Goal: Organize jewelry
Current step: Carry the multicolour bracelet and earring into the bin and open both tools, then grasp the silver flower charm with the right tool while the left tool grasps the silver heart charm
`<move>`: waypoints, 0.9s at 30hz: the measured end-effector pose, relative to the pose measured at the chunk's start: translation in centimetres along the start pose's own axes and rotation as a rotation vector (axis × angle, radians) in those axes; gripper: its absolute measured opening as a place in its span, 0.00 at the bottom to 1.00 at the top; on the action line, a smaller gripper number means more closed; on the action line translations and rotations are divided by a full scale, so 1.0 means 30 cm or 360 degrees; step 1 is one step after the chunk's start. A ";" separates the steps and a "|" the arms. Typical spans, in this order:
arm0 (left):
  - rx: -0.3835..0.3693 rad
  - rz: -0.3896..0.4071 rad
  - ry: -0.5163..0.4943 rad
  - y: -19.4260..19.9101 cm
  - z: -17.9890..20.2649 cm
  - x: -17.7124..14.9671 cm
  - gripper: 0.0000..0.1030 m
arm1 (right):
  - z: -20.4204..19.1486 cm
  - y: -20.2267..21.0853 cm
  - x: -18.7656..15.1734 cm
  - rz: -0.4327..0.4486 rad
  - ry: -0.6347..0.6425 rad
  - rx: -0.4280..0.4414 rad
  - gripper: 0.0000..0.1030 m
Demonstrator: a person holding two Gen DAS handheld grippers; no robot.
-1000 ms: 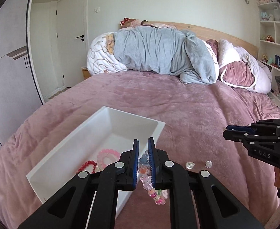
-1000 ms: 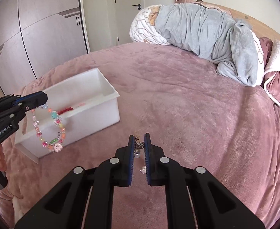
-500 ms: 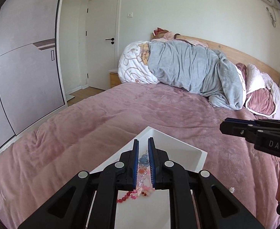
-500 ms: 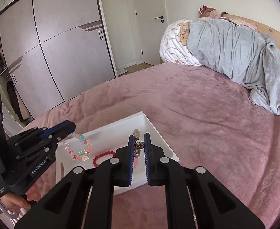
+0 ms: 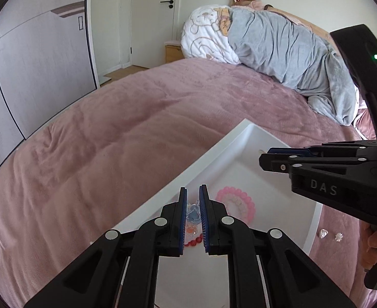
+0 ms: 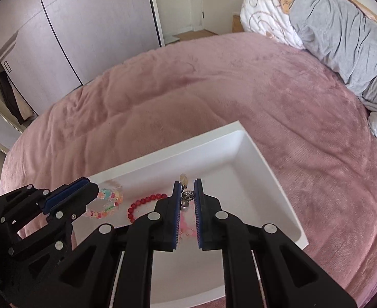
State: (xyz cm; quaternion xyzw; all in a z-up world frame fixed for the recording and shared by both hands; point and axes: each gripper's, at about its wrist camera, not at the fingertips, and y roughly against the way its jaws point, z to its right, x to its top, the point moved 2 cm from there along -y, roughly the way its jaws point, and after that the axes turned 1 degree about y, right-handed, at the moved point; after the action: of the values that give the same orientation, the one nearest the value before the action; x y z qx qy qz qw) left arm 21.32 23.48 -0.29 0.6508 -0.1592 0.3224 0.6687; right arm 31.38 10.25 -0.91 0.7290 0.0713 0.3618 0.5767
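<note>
place: home bedroom — bed (image 5: 142, 118) | wardrobe (image 6: 85, 25) | door (image 5: 152, 18)

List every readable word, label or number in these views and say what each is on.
"DAS": raised letters on the side of the right gripper, seen in the left wrist view.
Nothing else reads: the tray, the wardrobe and the door show no text.

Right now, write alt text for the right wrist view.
The right gripper holds a small charm over a white tray on a pink bed. The left gripper holds a multicolour bracelet beside a red bracelet.
</note>
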 end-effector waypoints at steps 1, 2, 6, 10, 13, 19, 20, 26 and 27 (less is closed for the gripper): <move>-0.0003 -0.0028 -0.0001 -0.018 -0.004 -0.012 0.15 | 0.003 -0.036 -0.011 -0.0046 -0.0015 -0.0009 0.10; -0.0004 -0.0053 -0.0002 -0.034 -0.008 -0.023 0.15 | 0.007 -0.070 -0.022 -0.0093 -0.0031 -0.0012 0.10; -0.0048 -0.0131 -0.0019 -0.080 -0.002 -0.055 0.15 | 0.024 -0.181 -0.065 -0.0260 -0.0076 -0.0030 0.11; -0.0035 -0.0171 -0.0028 -0.102 0.007 -0.064 0.27 | 0.035 -0.210 -0.090 -0.0325 -0.0065 -0.0036 0.13; -0.0005 -0.0129 -0.0020 -0.088 0.011 -0.048 0.33 | 0.049 -0.162 -0.078 -0.0239 -0.0104 -0.0011 0.40; 0.0039 0.0155 0.0071 0.045 0.020 0.052 0.49 | 0.129 0.099 0.001 0.0150 -0.0159 0.0053 0.49; 0.0040 0.0216 0.0085 0.074 0.030 0.073 0.51 | 0.153 0.155 0.009 0.0228 -0.0173 0.0062 0.49; 0.0013 0.0510 0.0067 0.240 0.169 0.166 0.72 | 0.332 0.473 -0.016 0.0587 -0.0272 0.0032 0.58; -0.0002 0.0547 0.0048 0.262 0.204 0.174 0.76 | 0.365 0.513 -0.032 0.0615 -0.0277 0.0017 0.59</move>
State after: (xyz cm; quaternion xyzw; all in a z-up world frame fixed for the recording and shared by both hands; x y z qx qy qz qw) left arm 21.43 18.26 9.67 0.6086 -0.2583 0.4417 0.6065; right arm 32.52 -3.88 11.61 0.7607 -0.1179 0.4010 0.4966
